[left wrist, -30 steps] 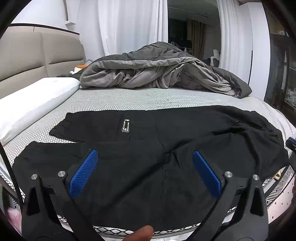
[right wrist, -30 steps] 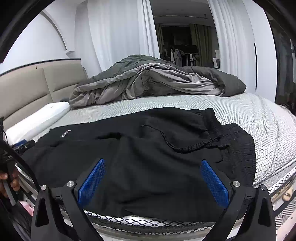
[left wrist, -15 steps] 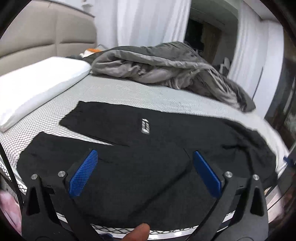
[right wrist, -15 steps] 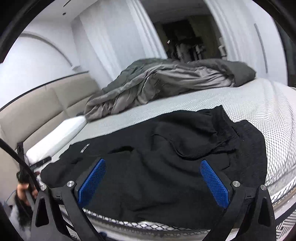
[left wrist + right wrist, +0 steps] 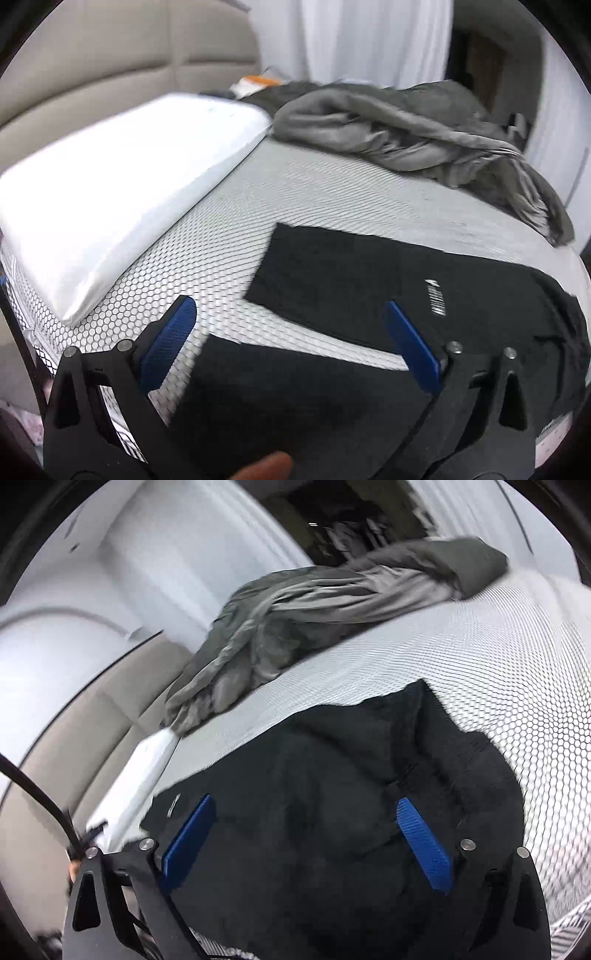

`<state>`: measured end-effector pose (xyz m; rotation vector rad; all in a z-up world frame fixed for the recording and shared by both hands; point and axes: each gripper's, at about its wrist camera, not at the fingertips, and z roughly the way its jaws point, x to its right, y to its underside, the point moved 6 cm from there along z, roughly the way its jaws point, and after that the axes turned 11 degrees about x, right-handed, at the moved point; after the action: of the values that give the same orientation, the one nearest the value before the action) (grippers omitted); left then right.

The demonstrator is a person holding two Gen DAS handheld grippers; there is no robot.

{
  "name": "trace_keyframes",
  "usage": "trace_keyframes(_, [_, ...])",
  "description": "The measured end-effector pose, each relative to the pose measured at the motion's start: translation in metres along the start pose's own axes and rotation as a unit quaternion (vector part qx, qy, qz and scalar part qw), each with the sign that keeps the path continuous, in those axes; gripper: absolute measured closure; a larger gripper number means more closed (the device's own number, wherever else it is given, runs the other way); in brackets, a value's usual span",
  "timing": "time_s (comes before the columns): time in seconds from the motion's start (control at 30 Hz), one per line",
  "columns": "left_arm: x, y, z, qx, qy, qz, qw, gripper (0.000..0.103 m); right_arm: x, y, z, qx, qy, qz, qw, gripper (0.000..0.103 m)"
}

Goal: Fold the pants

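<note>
Left gripper (image 5: 291,332): jaws spread wide, nothing between the blue pads (image 5: 168,341); it hangs above the near pant leg's hem end, and contact with the cloth cannot be told. A fingertip (image 5: 264,469) shows at the bottom edge.
Right gripper (image 5: 306,843): jaws equally wide apart and holding nothing, poised over the bunched waist end; this view is tilted and blurred.
Pants (image 5: 369,295): black, spread flat along the near edge of the bed. The long axis runs side to side across both views, with the leg hems toward the pillow side and the waist toward the right gripper's side.
Legs: two separate legs lie side by side, one nearer and one farther, with a strip of mattress showing between them.
Label (image 5: 436,297): small white print on the farther leg.
Waist end (image 5: 424,746): rumpled, with raised folds.
Mattress (image 5: 229,236): white cover with a dark honeycomb mesh, under the pants.
Pillow (image 5: 122,192): white, lying beyond the hems near the headboard (image 5: 110,62).
Grey duvet (image 5: 406,129): crumpled in a heap on the far side of the bed, well apart from the pants.
Curtain (image 5: 369,37): white, behind the duvet.
</note>
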<state>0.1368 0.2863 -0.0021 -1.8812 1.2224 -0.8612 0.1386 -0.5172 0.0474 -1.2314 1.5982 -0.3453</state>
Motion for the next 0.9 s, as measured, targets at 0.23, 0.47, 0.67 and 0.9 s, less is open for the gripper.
trace_keyframes(0.23, [-0.046,-0.010,0.093,-0.076,0.002,-0.034,0.9965,0.019,0.033,-0.035,0.055,-0.050,0.034,0.015,0.998,0.003])
trace_keyframes(0.47, [-0.035,-0.005,0.186,-0.169,0.031,-0.028,0.9846,0.026,0.063,-0.053,0.103,-0.093,0.046,0.035,0.994,0.005])
trace_keyframes(0.67, [-0.010,0.016,0.230,-0.213,0.015,0.027,0.9767,0.056,0.089,-0.061,0.136,-0.112,0.060,0.060,0.990,0.017])
trace_keyframes(0.9, [0.002,0.016,0.242,-0.167,0.014,0.074,0.9831,0.078,0.083,-0.076,0.170,-0.121,0.099,-0.027,0.987,0.097])
